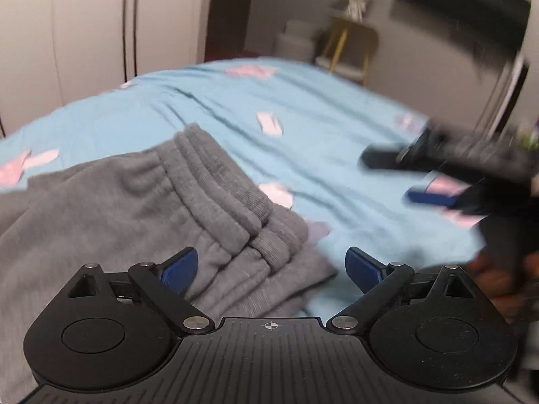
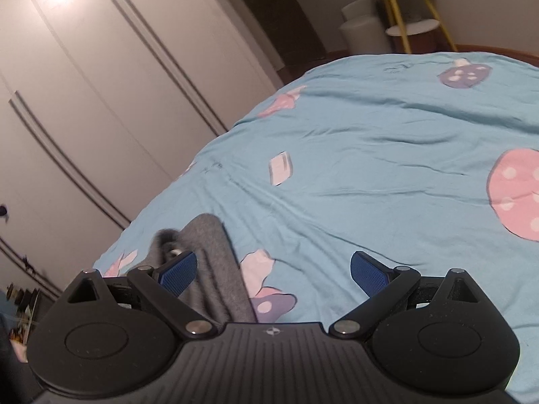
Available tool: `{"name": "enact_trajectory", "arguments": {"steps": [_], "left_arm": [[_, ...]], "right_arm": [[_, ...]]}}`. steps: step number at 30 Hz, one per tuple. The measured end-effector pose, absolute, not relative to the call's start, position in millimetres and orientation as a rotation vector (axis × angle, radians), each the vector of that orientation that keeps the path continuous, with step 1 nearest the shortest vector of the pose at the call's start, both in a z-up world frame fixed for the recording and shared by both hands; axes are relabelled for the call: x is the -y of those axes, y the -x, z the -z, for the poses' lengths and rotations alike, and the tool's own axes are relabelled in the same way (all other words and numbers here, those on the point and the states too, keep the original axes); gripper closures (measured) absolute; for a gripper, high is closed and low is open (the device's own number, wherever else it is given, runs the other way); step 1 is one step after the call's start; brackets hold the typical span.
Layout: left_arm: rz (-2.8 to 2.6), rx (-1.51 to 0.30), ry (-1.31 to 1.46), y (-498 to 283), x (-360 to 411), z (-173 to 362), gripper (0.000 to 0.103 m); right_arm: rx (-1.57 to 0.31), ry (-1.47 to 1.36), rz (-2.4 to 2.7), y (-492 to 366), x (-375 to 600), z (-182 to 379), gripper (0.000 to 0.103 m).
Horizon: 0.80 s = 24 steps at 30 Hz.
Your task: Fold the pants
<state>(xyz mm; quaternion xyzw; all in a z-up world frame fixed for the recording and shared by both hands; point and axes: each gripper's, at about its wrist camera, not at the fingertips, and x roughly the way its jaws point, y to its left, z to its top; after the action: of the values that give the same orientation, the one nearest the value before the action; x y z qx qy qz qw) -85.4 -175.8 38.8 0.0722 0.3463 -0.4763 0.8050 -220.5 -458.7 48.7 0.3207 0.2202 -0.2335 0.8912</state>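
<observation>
Grey sweatpants (image 1: pixel 141 202) lie folded over on the blue bedspread (image 1: pixel 303 101), the ribbed waistband on top. My left gripper (image 1: pixel 271 269) is open and empty, just above the near edge of the pants by the waistband. My right gripper (image 2: pixel 273 271) is open and empty; in the left wrist view it (image 1: pixel 407 178) is blurred above the bedspread (image 2: pixel 387 168) to the right of the pants. In the right wrist view a strip of the pants (image 2: pixel 215 262) shows behind its left finger.
The bedspread has pink and purple mushroom prints. White wardrobe doors (image 2: pixel 84 101) stand to the left of the bed. A yellow-legged stool (image 2: pixel 411 17) and white cylinders (image 2: pixel 363 27) stand beyond the far end.
</observation>
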Motion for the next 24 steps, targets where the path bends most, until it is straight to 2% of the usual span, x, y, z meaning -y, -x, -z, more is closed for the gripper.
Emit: {"name": "enact_trajectory", "arguments": {"steps": [6, 9, 11, 12, 13, 14, 15, 16, 18, 21, 23, 24], "left_arm": [[0.751, -0.699, 0.136, 31, 86, -72, 0.003], [0.437, -0.726, 0.204, -7, 34, -60, 0.003], [0.287, -0.718, 0.262, -22, -1, -46, 0.003], [0.218, -0.707, 0.303, -27, -19, -35, 0.003], [0.161, -0.718, 0.355, -36, -33, -25, 0.003], [0.135, -0.747, 0.421, -45, -45, -17, 0.003], [0.133, -0.779, 0.496, -54, -55, -10, 0.003], [0.126, -0.799, 0.567, -60, -63, -4, 0.003], [0.119, -0.807, 0.647, -71, -67, 5, 0.003], [0.162, -0.825, 0.632, -78, -61, 7, 0.003], [0.183, -0.863, 0.606, -74, -54, 9, 0.003], [0.198, -0.872, 0.602, -76, -52, 9, 0.003]], "right_arm": [[-0.509, -0.593, 0.380, 195, 427, -56, 0.005], [-0.525, -0.539, 0.334, 166, 410, -58, 0.005], [-0.535, -0.522, 0.312, 142, 402, -59, 0.009], [-0.539, -0.509, 0.297, 130, 398, -59, 0.018], [-0.550, -0.487, 0.279, 120, 392, -58, 0.034], [-0.574, -0.457, 0.274, 110, 386, -55, 0.043], [-0.604, -0.427, 0.276, 102, 379, -51, 0.060], [-0.633, -0.404, 0.276, 96, 373, -46, 0.068], [-0.649, -0.377, 0.288, 95, 365, -38, 0.070], [-0.632, -0.371, 0.256, 101, 362, -43, 0.082], [-0.644, -0.387, 0.260, 102, 364, -45, 0.082], [-0.652, -0.390, 0.260, 100, 366, -43, 0.077]]}}
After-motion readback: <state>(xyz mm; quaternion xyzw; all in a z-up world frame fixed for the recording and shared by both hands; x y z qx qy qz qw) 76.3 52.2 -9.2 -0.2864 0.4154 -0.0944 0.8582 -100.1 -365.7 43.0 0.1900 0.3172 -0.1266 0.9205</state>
